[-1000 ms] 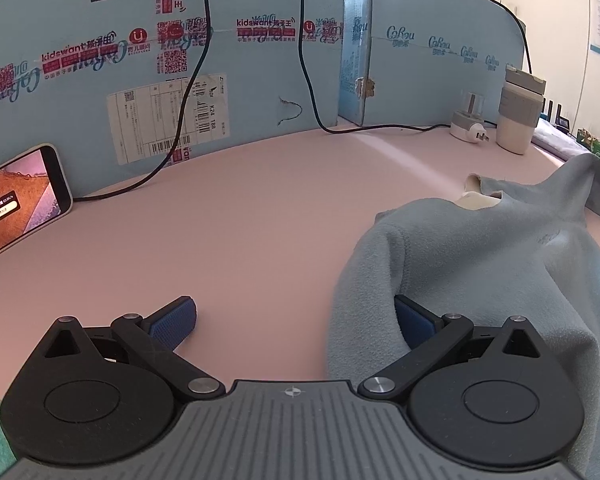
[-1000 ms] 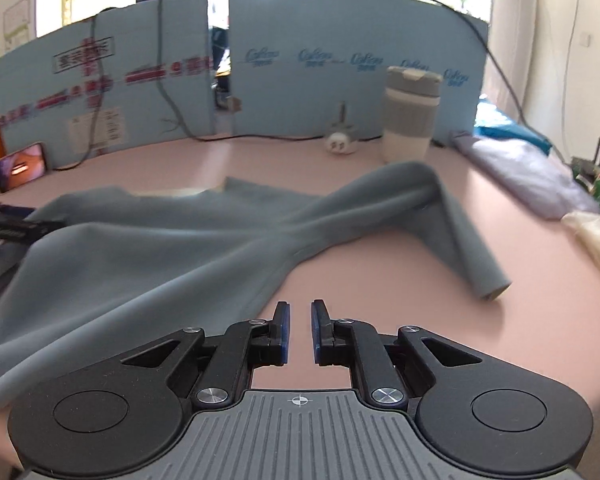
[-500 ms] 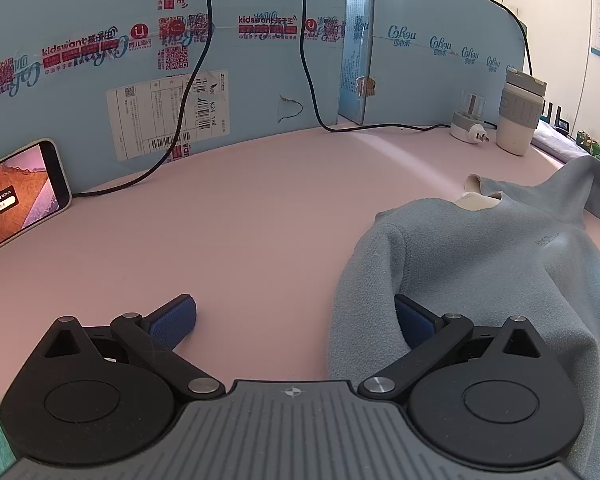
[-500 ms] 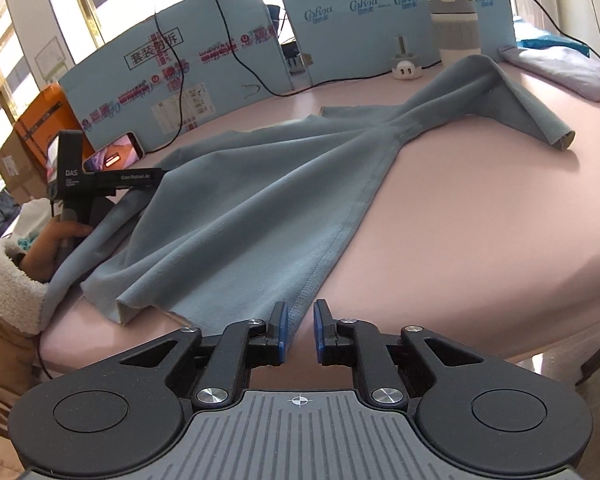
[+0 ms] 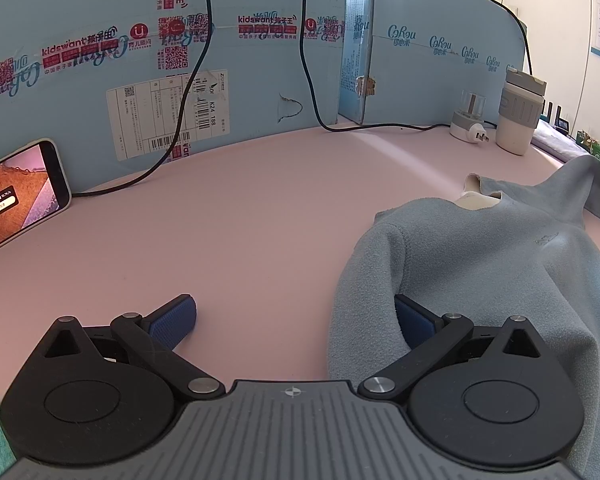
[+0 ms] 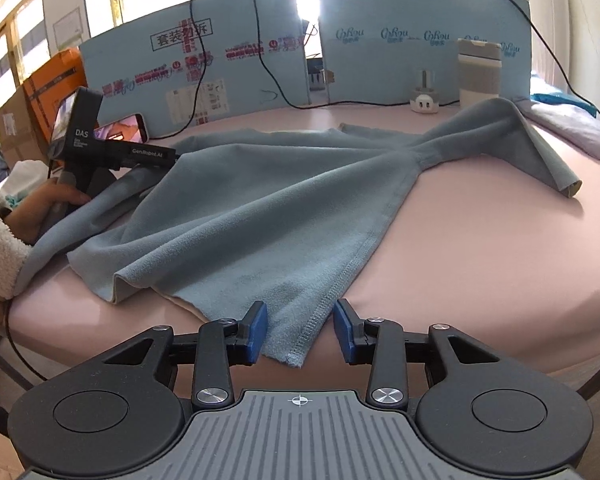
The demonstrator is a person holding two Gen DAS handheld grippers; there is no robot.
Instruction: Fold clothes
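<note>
Over the hem, right gripper (image 6: 300, 330) tilts down (jaws opening).

hidden: hand-held gripper (image 5: 292, 320) right fingertip, under sweater (image 5: 480, 264) | cut-off: phone (image 5: 20, 192)

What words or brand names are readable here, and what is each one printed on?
"kidswant": red tape on the blue board.
"套装勿拆": boxed print on that board.
"K24 188": white shipping label; its finer print and barcodes are too small.
"DAS" and "GenRobot.AI": the left gripper.
A cursive logo repeats along the right board panel, too stylised to read surely.
The phone screen text is too small.
</note>
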